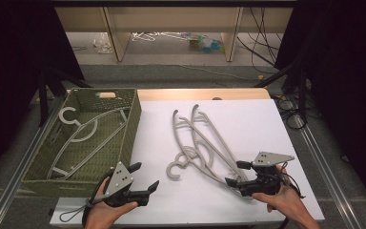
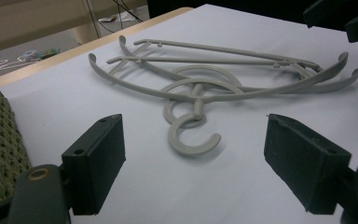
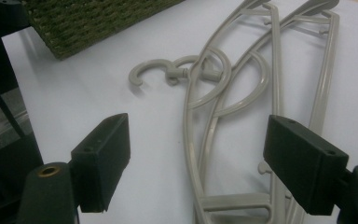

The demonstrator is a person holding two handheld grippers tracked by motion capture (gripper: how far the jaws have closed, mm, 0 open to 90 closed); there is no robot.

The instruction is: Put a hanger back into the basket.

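Each hand holds a black gripper. The left gripper (image 1: 145, 177) carries a grey three-cornered plate dotted with small dark screws on top, and a black cable loops from its rear. The right gripper (image 1: 234, 173) bears a like plate and a black cable by the wrist. In the gripper views the jaws are blocky, matt black pads, each with small screw holes in its face and a brass-coloured bolt at the base. The forearms are bare, without sleeves.

Grey plastic hangers (image 1: 201, 143) stacked on the white surface (image 1: 257, 124): two
Grey hanger (image 1: 83, 136) in the basket: one
Green woven basket (image 1: 131, 124), at 9 o'clock: one
Tools: two
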